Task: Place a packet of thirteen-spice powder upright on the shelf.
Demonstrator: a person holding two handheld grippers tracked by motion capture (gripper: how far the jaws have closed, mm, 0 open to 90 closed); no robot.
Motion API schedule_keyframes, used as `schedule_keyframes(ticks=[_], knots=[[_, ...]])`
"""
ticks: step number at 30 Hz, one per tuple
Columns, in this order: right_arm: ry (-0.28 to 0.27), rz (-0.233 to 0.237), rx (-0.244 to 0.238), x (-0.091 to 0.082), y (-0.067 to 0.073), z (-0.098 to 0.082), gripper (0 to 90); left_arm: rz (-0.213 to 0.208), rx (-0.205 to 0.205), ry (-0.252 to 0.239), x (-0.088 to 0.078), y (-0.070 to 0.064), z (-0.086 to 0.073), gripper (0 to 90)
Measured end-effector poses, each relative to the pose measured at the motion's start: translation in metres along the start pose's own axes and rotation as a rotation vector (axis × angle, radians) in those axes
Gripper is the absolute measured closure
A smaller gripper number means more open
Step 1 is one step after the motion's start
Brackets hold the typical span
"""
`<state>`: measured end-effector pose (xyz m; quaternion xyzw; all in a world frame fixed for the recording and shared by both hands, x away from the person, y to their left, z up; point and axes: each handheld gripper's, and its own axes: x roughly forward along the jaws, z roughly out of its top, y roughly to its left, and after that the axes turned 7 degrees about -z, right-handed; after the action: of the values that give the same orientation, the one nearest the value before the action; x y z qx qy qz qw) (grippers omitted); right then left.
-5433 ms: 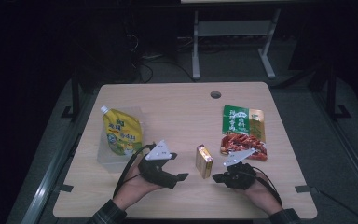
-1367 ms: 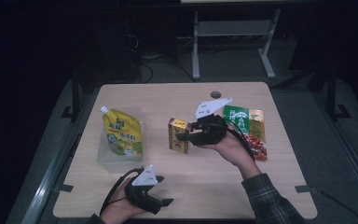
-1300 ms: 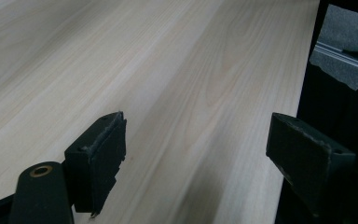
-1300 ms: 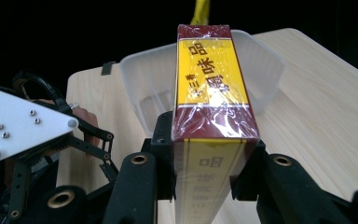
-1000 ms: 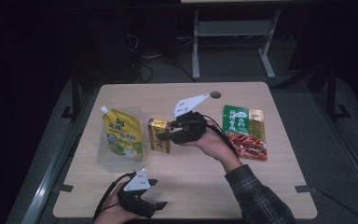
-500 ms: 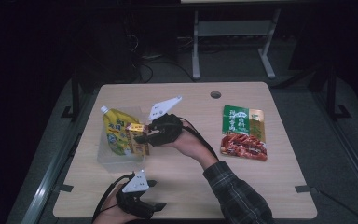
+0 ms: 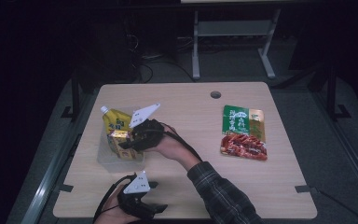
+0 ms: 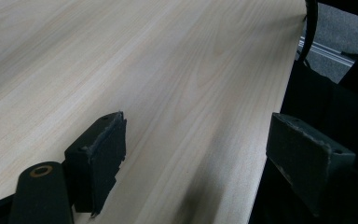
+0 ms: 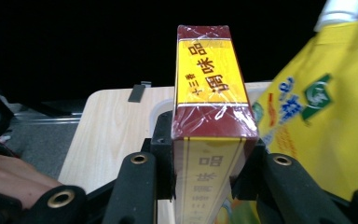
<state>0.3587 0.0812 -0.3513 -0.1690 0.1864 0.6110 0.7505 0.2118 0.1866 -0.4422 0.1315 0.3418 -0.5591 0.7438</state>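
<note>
The left gripper point(image 7: 156, 207) is sitting at the near edge of the table point(image 7: 279, 186), its jaws spread wide with nothing between them. Farther off, the right gripper point(image 7: 123, 142) is pinching a red and yellow box point(image 7: 120, 142) over a clear tub point(image 7: 121, 163). A yellow pouch point(image 7: 114, 121) is lying in the tub, just beside the box. Off to the right, a green and red packet point(image 7: 243, 133) is lying flat.

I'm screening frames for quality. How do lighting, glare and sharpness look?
High view: table lit, surroundings dark. Right gripper view: glare on the box's plastic wrap, yellow pouch soft at the edge. Left gripper view: wood grain sharp, near fingers slightly soft.
</note>
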Motion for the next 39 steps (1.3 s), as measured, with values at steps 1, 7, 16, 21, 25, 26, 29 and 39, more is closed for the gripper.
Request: schedule_keyframes(ticks=[1,7,16,21,25,26,29,39], knots=[[-0.002,0.005,-0.006,0.003,0.0,0.0,67.5,-0.001,-0.001,0.0,0.0,0.0,0.0,19.3],[0.024,0.023,-0.012,0.019,0.006,-0.001,67.4,-0.003,0.004,0.002,0.001,-0.001,0.0,19.4],[0.075,0.036,-0.03,0.041,0.01,-0.01,67.1,-0.004,0.007,0.003,0.0,0.001,-0.001,19.4],[0.096,0.034,-0.019,0.049,0.01,-0.015,66.8,-0.004,0.002,0.004,0.0,0.001,-0.001,19.4],[0.114,0.04,-0.019,0.052,0.01,-0.019,65.3,-0.003,-0.009,0.006,0.0,0.0,-0.001,19.4],[0.118,0.045,-0.013,0.052,0.011,-0.02,64.6,-0.003,-0.01,0.006,0.0,0.0,-0.001,19.4],[0.12,0.035,-0.012,0.053,0.011,-0.022,64.1,-0.004,-0.013,0.008,0.0,0.0,-0.001,19.4],[0.065,0.029,0.006,0.056,0.013,-0.016,63.6,-0.003,-0.002,0.01,0.0,0.001,-0.001,19.4]])
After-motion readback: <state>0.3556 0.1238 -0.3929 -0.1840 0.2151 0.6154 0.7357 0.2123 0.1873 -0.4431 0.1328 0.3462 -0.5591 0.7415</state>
